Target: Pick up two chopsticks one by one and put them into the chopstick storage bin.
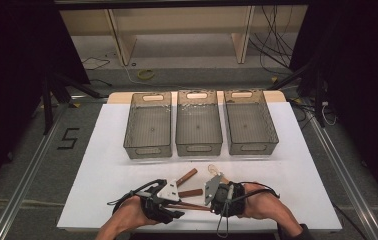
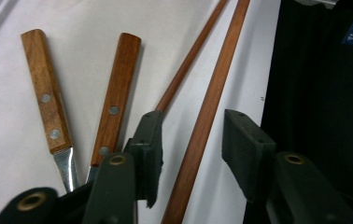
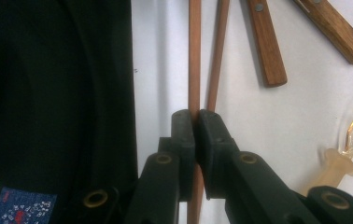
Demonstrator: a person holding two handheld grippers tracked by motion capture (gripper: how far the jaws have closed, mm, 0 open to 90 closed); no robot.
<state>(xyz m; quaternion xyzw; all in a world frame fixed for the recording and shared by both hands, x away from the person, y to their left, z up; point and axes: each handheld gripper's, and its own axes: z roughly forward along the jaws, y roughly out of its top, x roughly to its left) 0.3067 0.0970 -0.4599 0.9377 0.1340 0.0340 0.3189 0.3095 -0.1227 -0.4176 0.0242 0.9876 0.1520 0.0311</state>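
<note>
one chopstick (image 3: 194, 70) is clamped in the closed jaws of the right gripper (image 3: 195, 116) near the front edge of the bench (image 1: 102, 190). the left gripper (image 2: 191, 135) stands with jaws open around the same stick, untouching. if closed off-centre, the stick could be levered loose, or the second chopstick (image 3: 216, 56) just beside knocked off the edge.
</note>
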